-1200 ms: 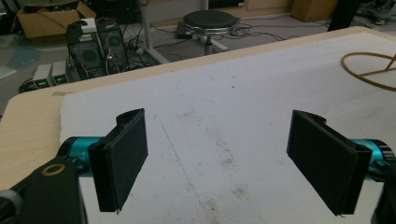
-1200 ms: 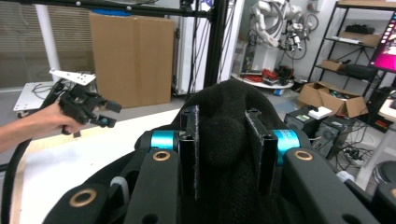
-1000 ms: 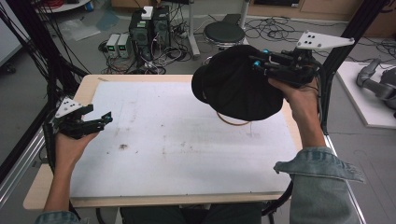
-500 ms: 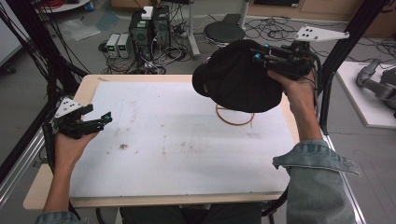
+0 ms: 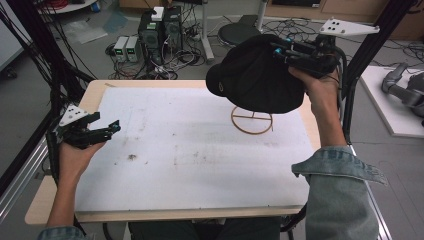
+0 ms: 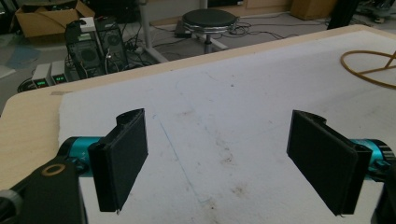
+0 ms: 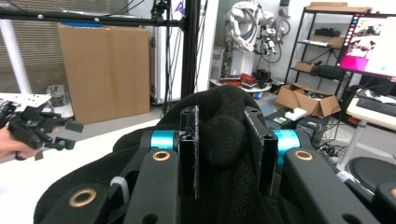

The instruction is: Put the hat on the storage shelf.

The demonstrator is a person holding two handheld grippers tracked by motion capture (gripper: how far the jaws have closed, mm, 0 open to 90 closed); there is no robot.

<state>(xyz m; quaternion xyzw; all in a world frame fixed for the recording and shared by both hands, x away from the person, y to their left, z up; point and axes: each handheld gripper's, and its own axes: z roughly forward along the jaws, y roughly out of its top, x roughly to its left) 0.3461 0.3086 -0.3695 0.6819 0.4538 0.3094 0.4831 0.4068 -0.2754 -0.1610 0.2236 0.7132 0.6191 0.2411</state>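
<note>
A black knit hat (image 5: pixel 252 75) hangs above the table's far right, with my right gripper (image 5: pixel 281 50) shut on a fold of its fabric. In the right gripper view the jaws (image 7: pixel 226 126) pinch a bulge of the hat (image 7: pixel 219 95). Below it a wooden ring stand (image 5: pixel 251 122) rests on the white mat, and the hat hides whatever rises from the ring. My left gripper (image 5: pixel 107 129) hovers at the table's left edge, open and holding nothing. Its jaws (image 6: pixel 217 121) stand wide apart over the stained mat, and part of the ring stand (image 6: pixel 369 70) lies far right.
A white mat (image 5: pixel 190 150) covers most of the wooden table (image 5: pixel 95 90). Black frame posts (image 5: pixel 360 65) rise at the right and left sides. Computer boxes (image 5: pixel 160 27) and a round stool (image 5: pixel 240 32) stand on the floor beyond the far edge.
My right hand has lifted the hat a little higher, and more of the ring stand's base shows beneath it. The left gripper has stayed in place.
</note>
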